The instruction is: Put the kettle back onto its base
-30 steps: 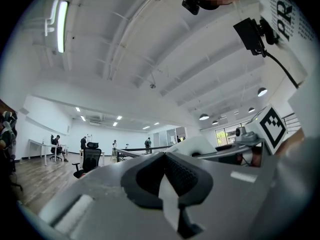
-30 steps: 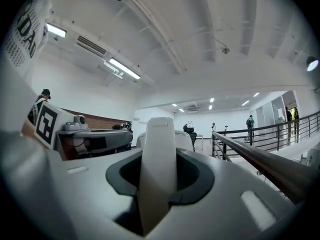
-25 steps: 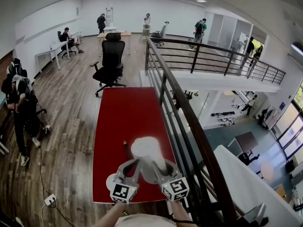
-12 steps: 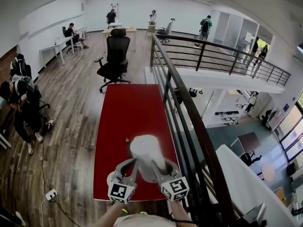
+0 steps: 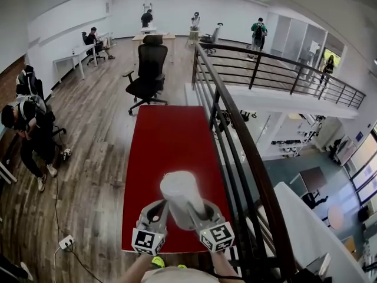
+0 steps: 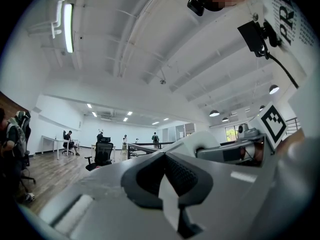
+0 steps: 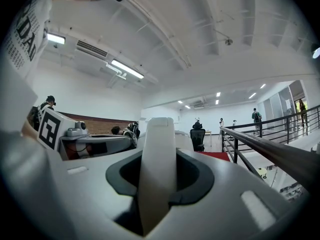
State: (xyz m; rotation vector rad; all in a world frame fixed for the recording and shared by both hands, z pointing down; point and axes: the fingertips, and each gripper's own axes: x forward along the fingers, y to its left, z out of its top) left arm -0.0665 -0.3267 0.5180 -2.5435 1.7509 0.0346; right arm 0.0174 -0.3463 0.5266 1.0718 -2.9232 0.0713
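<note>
The white kettle [image 5: 179,196] hangs above the near end of the red table [image 5: 171,134], carried between both grippers. My right gripper [image 5: 197,212] is shut on the kettle's upright white handle [image 7: 157,169], which stands between its dark pads. My left gripper [image 5: 162,208] is at the kettle's lower left. Its pads [image 6: 187,176] are closed on a thin white strip that seems part of the kettle, whose body [image 6: 202,143] bulges just to the right. The kettle's base does not show; the grippers cover that part of the table.
A black metal railing [image 5: 235,134] runs along the table's right side, with a drop to a lower floor beyond. A black office chair [image 5: 150,69] stands past the table's far end. A person [image 5: 26,134] stands at the left, and a power strip [image 5: 66,240] lies on the wood floor.
Both grippers and the kettle have drifted a little left over the table, grips unchanged. A white round disc that showed beside the left gripper is now covered.
</note>
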